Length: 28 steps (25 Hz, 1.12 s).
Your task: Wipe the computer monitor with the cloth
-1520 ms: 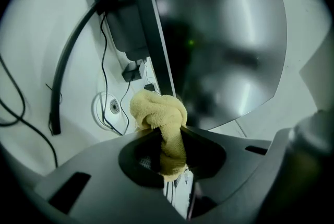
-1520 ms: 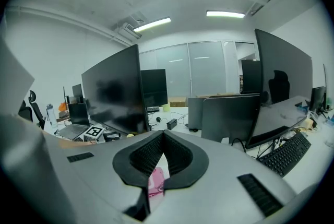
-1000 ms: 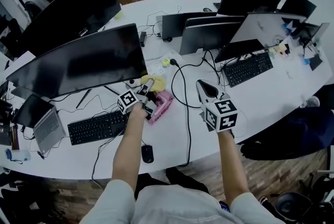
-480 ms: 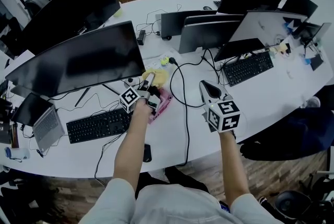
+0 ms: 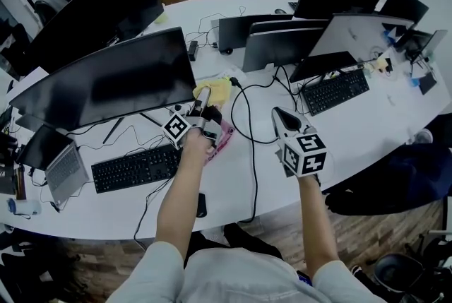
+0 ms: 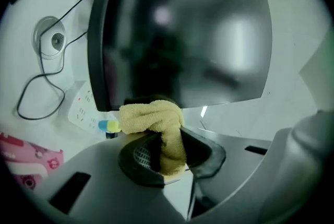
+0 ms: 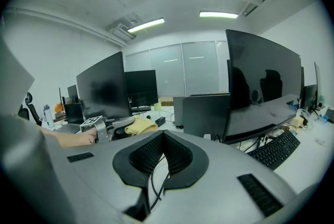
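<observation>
Left gripper view shows your left hand-held gripper (image 6: 168, 151) clamped on the one yellow cloth (image 6: 151, 117). The cloth's bunched end sits at the lower edge of the monitor (image 6: 182, 30); whether it touches the screen is unclear. Your right hand-held gripper (image 7: 163, 134), off to the right of the monitor, has its jaws closed tip to tip. One black cable (image 7: 156, 178) shows through the gap beneath them.

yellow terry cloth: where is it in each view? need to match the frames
Head view: yellow terry cloth at centre, at the left gripper tip, off the lower right corner of the big curved black monitor.
Left gripper view: cloth low centre, pinched between the jaws.
Right gripper view: cloth left of centre, low.
Shared landmark: that monitor, beside the cloth.
</observation>
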Motion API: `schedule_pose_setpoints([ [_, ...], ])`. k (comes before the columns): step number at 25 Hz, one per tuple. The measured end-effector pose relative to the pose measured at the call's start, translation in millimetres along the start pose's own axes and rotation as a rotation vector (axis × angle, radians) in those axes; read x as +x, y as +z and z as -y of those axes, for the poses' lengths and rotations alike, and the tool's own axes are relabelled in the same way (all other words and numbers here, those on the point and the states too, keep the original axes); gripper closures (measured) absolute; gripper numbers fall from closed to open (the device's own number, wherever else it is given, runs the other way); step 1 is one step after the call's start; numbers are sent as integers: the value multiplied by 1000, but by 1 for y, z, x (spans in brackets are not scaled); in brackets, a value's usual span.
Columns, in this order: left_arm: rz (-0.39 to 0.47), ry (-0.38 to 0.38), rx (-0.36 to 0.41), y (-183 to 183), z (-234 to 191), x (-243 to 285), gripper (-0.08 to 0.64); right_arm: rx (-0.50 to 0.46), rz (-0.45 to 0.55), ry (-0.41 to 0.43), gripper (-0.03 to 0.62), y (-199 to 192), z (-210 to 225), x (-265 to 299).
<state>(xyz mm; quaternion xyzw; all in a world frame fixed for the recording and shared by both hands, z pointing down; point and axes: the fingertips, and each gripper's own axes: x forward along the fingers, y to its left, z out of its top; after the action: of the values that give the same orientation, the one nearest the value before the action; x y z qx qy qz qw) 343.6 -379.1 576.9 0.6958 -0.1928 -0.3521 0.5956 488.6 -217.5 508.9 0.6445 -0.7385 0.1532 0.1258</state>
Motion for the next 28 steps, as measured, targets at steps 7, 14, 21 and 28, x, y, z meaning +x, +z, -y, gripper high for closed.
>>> schedule_pose_setpoints([
  [7, 44, -40, 63, 3, 52, 12, 471, -14, 27, -6, 568, 18, -11, -8],
  [14, 82, -120, 96, 5, 117, 25, 471, -34, 68, -20, 568, 45, -18, -23],
  [21, 90, -169, 114, 7, 172, 29, 472, -42, 118, -44, 568, 78, -24, -43],
  [28, 97, -185, 145, 10, 222, 35, 472, -69, 127, -24, 568, 101, -31, -51],
])
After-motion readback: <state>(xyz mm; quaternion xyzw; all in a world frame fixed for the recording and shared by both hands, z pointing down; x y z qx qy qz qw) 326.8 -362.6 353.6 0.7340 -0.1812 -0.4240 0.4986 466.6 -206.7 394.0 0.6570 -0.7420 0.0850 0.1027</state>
